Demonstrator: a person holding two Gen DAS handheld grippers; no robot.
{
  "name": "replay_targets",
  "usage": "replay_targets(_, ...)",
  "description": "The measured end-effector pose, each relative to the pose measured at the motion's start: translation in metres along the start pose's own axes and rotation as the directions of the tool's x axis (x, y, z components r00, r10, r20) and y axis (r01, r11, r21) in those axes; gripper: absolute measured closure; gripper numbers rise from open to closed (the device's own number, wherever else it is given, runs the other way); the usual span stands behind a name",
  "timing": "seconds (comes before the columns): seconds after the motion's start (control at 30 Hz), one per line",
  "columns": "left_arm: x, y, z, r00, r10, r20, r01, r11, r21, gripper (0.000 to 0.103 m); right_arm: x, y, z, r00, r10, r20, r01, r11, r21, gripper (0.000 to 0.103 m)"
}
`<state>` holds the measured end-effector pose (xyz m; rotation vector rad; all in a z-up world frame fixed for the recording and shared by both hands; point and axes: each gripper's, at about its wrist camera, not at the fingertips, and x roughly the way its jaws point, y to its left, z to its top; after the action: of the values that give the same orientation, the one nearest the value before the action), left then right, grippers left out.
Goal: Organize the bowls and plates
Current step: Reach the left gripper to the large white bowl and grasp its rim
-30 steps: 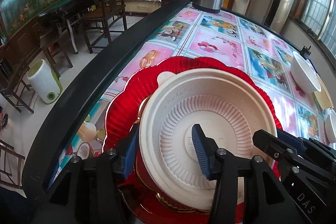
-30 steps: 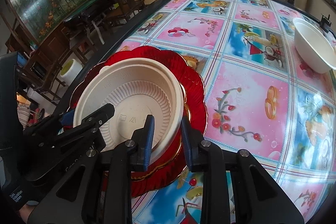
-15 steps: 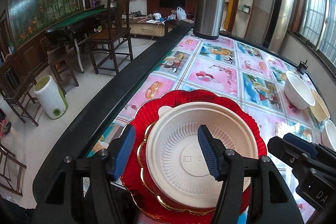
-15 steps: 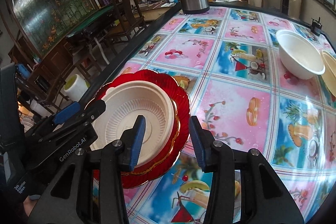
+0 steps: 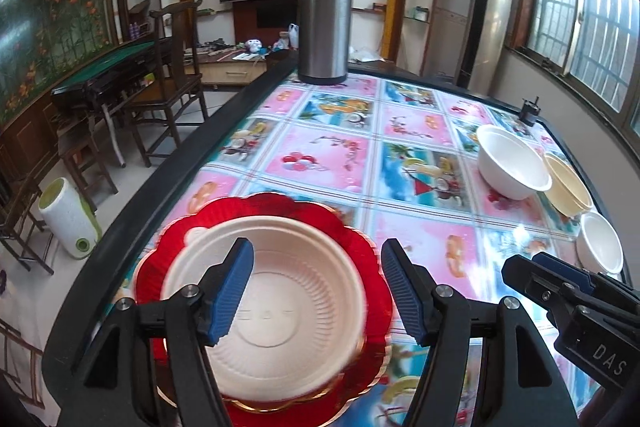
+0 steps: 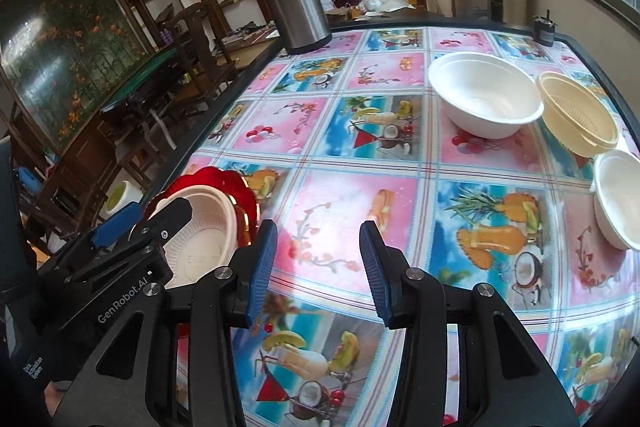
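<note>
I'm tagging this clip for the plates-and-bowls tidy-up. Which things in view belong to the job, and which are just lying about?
Belongs to the job:
- cream plate on the red plates
- large white bowl
- ribbed cream bowl
- small white bowl

Just lying about:
- steel flask
- small black device at the table's far edge

My left gripper (image 5: 316,287) hangs above the cream plate (image 5: 264,311) on the red plate (image 5: 360,239), jaws just widened, apparently touching nothing.
</note>
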<state>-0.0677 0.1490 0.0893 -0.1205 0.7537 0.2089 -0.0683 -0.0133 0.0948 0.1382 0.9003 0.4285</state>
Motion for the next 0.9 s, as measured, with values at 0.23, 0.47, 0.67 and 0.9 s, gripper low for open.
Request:
replay_targets(0.23, 0.012, -0.047, 0.004, 0.999, -0.042, -0.033, 0.044, 0.996, 0.072, 0.036, -0.010, -0.050, 0.002, 0.999, -0.038, 0.007, 0.037, 0.995, 0.097, 0.057)
replay_targets(0.47, 0.027, -0.086, 0.018, 0.995, -0.083, -0.059, 0.089, 0.990, 0.109, 0.036, -0.015, -0.103, 0.010, 0.997, -0.074, 0.018, 0.069, 0.977, 0.204, 0.057)
replay_targets(0.67, 0.054, -0.112, 0.036, 0.986, -0.118, -0.120, 0.130, 0.987, 0.096, 0.036, -0.010, -0.143, 0.024, 0.996, -0.086, 0.024, 0.076, 0.953, 0.294, 0.057)
replay_targets(0.9, 0.087, -0.130, 0.070, 0.982, -0.128, -0.141, 0.134, 0.990, 0.038, 0.036, 0.010, -0.176, 0.051, 0.998, -0.056, 0.014, 0.046, 0.923, 0.381, 0.057)
